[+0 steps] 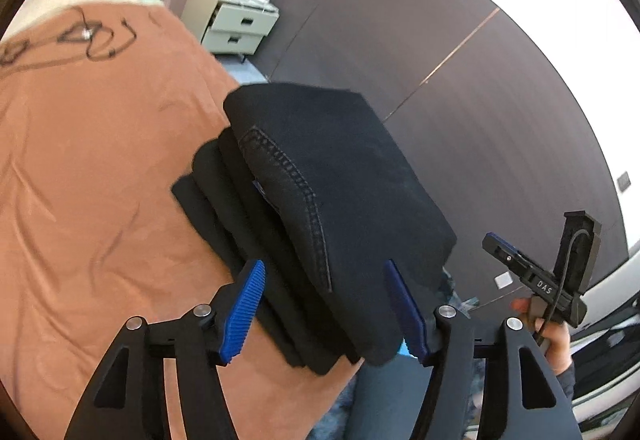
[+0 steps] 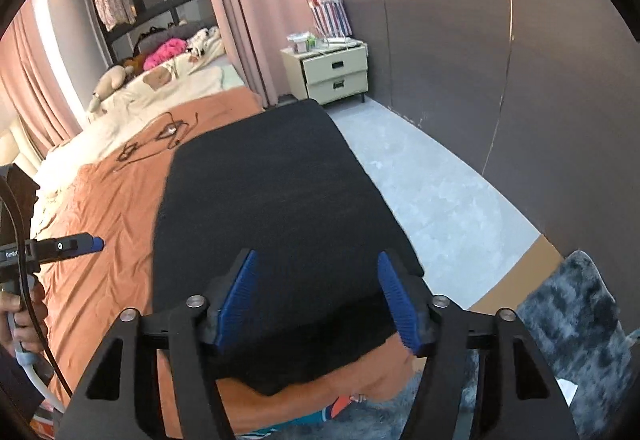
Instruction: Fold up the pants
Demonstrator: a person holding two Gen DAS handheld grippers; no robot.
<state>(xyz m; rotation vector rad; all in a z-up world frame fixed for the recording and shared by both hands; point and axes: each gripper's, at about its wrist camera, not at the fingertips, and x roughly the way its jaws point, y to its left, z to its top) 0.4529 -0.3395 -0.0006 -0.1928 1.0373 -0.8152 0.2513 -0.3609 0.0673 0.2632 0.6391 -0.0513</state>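
Observation:
The black pants lie folded into a thick stack at the corner of the bed, on the orange cover. Stitched seams show on the top layer. My left gripper hovers over the near end of the stack, open, its blue pads on either side and not pressing the cloth. In the right wrist view the pants look like a flat black rectangle. Over their near edge my right gripper stands open too. Each view catches the other gripper at its edge: the right gripper, the left gripper, both in a hand.
A black cable lies on the orange cover farther up the bed, before cream bedding and plush toys. A pale nightstand with a striped bag stands against the dark wall. Grey floor and a fluffy blue-grey rug lie to the right.

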